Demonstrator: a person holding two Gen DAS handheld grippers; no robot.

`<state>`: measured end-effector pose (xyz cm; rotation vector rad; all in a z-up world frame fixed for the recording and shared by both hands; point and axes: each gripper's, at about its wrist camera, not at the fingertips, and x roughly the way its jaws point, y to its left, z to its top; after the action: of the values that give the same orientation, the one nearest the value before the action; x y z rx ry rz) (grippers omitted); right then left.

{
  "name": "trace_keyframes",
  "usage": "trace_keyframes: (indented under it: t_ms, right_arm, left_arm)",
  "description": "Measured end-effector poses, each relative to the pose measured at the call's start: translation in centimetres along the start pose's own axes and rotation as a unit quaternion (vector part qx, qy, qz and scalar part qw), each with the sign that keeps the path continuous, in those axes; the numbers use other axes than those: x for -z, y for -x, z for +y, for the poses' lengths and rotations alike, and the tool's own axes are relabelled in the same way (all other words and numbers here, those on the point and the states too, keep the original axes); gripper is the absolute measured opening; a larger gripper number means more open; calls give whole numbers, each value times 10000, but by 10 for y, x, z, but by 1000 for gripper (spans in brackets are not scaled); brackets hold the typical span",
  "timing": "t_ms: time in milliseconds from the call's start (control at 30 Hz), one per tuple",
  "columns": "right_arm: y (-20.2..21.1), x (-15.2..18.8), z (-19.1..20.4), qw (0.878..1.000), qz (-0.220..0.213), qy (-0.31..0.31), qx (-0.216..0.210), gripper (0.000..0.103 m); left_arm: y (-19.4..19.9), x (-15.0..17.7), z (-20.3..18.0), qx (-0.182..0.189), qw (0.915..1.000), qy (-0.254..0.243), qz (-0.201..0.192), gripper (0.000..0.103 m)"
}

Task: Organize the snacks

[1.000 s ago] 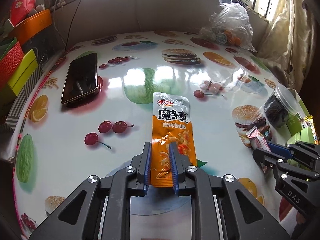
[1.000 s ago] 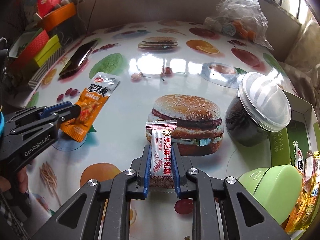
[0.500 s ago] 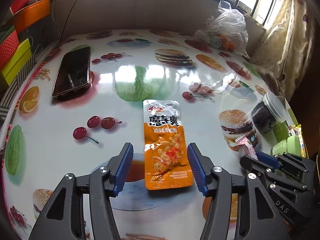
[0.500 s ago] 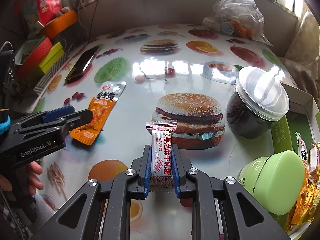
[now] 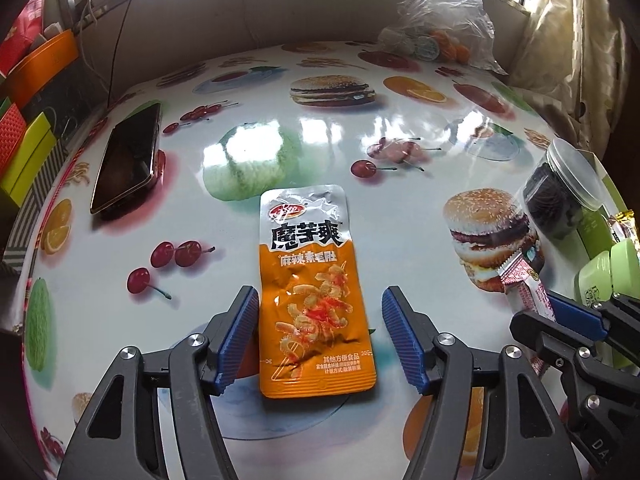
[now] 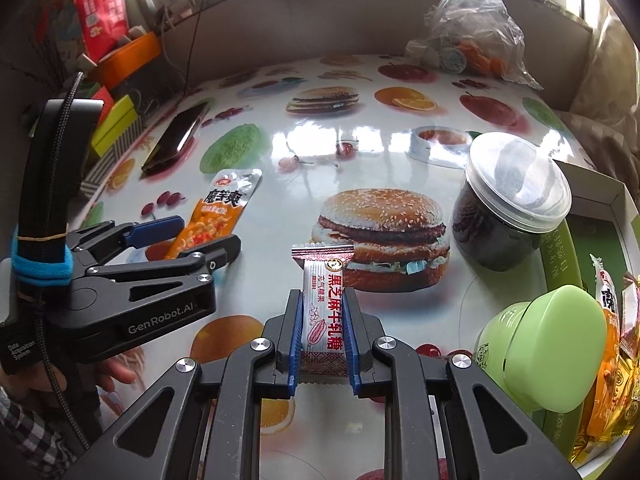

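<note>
My left tool (image 5: 318, 336) is opening, its blue pads standing clear on either side of the flat orange-and-silver foil snack pouch (image 5: 314, 292), which lies on the glossy food-printed worktop (image 5: 360, 136) untouched between them. In the left wrist view the pouch runs from the centre down towards six o'clock, silver end pointing to twelve.

My right tool (image 6: 322, 336) is closed narrow on a small white-and-red wrapped nougat candy (image 6: 322, 312), gripped by its long sides with the crimped end sticking out ahead. From the right wrist view the open green cardboard box (image 6: 560, 256) with other snacks sits at four o'clock, behind a pale green plastic tub (image 6: 548, 352); a clear-lidded jar of dark contents (image 6: 504, 216) stands at two o'clock.

I judge the step in hand is carrying the candy to that box. To do it well I should keep the grip steady, lift over the green tub rather than brush it, pass clear of the jar, and release only once the candy is well inside the box's rim. The left tool should back off without dragging the pouch.
</note>
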<state>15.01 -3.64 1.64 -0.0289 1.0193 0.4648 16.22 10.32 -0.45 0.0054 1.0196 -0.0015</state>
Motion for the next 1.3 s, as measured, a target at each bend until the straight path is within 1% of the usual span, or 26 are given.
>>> trace_keyframes:
  t_ms: [100,133,167,300,333,367,500,567,667,800,1033,1133,1300]
  right_arm:
    - [1,1,-1,10000,-14,-36,-62,17]
    - [1,1,-1,10000,-16,-40,-72,17]
    - [1,1,-1,10000,-14,-44,-87,17]
    - [1,1,0,9999,-16,-54,-104,17]
    - [2,2,-1,9999,-17,-64,-105,17]
    - [2,2,-1,9999,-14,-77,-105,17]
    - [4,3,-2,9999,-26,-110,-110,17]
    - [4,4,-2,9999,-38,-121,-106,17]
    - [5,3,-3,9998,-55,-119,-114,17]
    - [9,3,-3,9998,-110,-121,-98,17]
    - [23,5,-1,9997,-231,-75,-58,17]
    - [29,6,-1,9995,-285,-86,-44,17]
    - [45,7,-2,9990,-431,-123,-25,17]
  left_arm:
    - [0,1,0,-7,10000,-31,-42,65]
    - [1,1,0,0,10000,-37,-54,61]
    - [2,1,0,-13,10000,-35,-86,54]
    - [3,1,-1,-25,9999,-28,-106,52]
    - [3,2,-1,-7,9999,-30,-112,48]
    - [4,2,-2,5,9999,-41,-110,45]
    - [6,3,-5,-20,9999,-37,-149,42]
    - [6,3,-4,9,9999,17,-153,38]
    - [8,5,-6,16,9999,28,-155,38]
    - [14,7,-6,130,9997,100,-166,38]
    - [37,9,-10,208,9990,121,-376,38]
    - [47,9,-12,149,9987,92,-479,38]
    - [65,10,-18,250,9979,44,-602,39]
